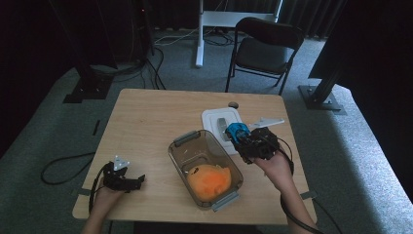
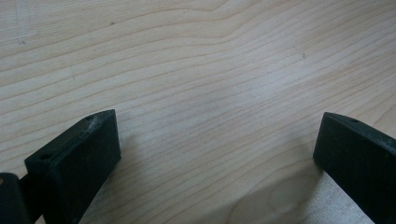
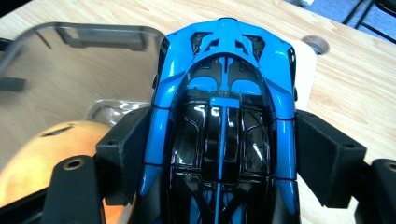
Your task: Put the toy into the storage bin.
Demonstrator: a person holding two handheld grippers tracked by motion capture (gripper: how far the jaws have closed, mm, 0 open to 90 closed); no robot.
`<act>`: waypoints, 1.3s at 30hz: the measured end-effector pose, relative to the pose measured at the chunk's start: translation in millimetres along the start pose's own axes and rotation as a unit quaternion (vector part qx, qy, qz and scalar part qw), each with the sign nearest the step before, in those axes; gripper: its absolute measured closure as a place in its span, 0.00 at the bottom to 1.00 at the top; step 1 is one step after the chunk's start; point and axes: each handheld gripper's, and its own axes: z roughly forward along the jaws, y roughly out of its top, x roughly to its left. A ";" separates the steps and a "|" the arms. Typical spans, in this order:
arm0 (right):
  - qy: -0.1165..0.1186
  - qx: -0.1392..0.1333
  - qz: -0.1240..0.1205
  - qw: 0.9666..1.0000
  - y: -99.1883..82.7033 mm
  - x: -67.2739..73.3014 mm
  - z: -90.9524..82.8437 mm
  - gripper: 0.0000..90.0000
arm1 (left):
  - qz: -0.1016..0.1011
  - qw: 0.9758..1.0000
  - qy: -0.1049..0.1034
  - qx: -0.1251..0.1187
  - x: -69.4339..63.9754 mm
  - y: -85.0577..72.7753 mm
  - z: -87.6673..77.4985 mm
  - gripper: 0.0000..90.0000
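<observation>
Now a blue car sits clamped in the right gripper.
Right gripper [image 1: 242, 138] grips the car [image 3: 224, 116] by its sides, beside the clear bin [image 1: 181, 157], which holds an orange thing [image 1: 209, 179]; its white lid [image 1: 212, 118] lies behind. Left gripper [image 2: 217, 154] gapes wide over bare table [image 2: 196, 70].

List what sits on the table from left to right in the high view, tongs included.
Left tongs, open and resting on the wooden table → clear plastic bin with an orange thing inside → right tongs, shut on the blue toy car.
</observation>
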 end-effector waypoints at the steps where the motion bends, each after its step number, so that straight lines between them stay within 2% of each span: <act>1: 0.004 -0.003 -0.002 1.000 1.7 2.4 0.7 0.27 | 0.000 1.000 0.000 0.000 0.0 0.0 0.0 0.01; 6: 0.025 -0.011 -0.007 1.000 8.6 16.3 5.8 0.27 | -0.001 1.000 0.000 -0.001 -0.2 0.0 0.2 0.01; 15: 0.057 -0.006 -0.029 0.998 17.1 47.9 21.7 0.27 | 0.000 1.000 0.000 0.000 0.0 0.0 0.0 0.01; 19: 0.068 0.012 -0.044 0.997 15.5 59.6 32.7 0.27 | -0.001 1.000 -0.001 -0.001 0.0 -0.1 0.0 0.01; 30: 0.085 0.045 -0.039 0.995 2.9 62.9 49.5 0.27 | 0.000 1.000 -0.001 0.000 0.3 0.0 -0.1 0.01; 37: 0.078 0.046 -0.041 0.995 2.2 65.0 50.0 0.27 | 0.001 1.000 -0.001 0.000 0.3 0.0 -0.1 0.01; 39: 0.083 0.044 -0.036 0.995 1.7 64.1 49.3 0.27 | 0.001 1.000 -0.001 0.000 0.3 0.0 -0.1 0.01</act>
